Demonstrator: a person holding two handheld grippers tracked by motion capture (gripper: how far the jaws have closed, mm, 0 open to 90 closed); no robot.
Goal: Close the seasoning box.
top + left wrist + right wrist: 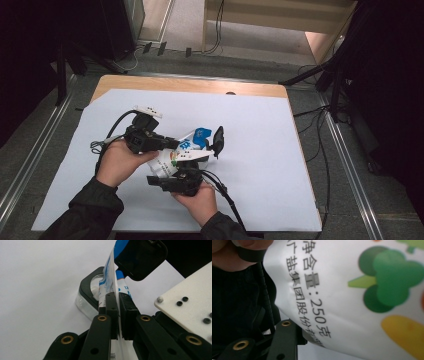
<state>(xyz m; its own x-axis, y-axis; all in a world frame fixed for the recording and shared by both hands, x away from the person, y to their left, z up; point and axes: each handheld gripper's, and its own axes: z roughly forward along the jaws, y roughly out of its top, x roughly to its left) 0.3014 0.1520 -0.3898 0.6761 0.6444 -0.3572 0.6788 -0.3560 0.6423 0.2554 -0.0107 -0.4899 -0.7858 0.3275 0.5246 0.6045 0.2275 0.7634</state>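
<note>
My left gripper pinches the bag edge; my right gripper, part spread, must grip the bag next.

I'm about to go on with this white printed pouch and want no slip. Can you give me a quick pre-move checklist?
1. Left gripper clamped on the white printed plastic pouch: ok, jaws pinch its flat edge.
2. Right gripper gripping the pouch: cannot tell; one jaw shows beside its upper end, contact unclear.
3. Pouch off the white table sheet: ok, held up between both hands.
4. Clear black-rimmed container beneath the pouch: ok, it stands on the sheet.
5. Pouch opened: cannot tell.
</note>
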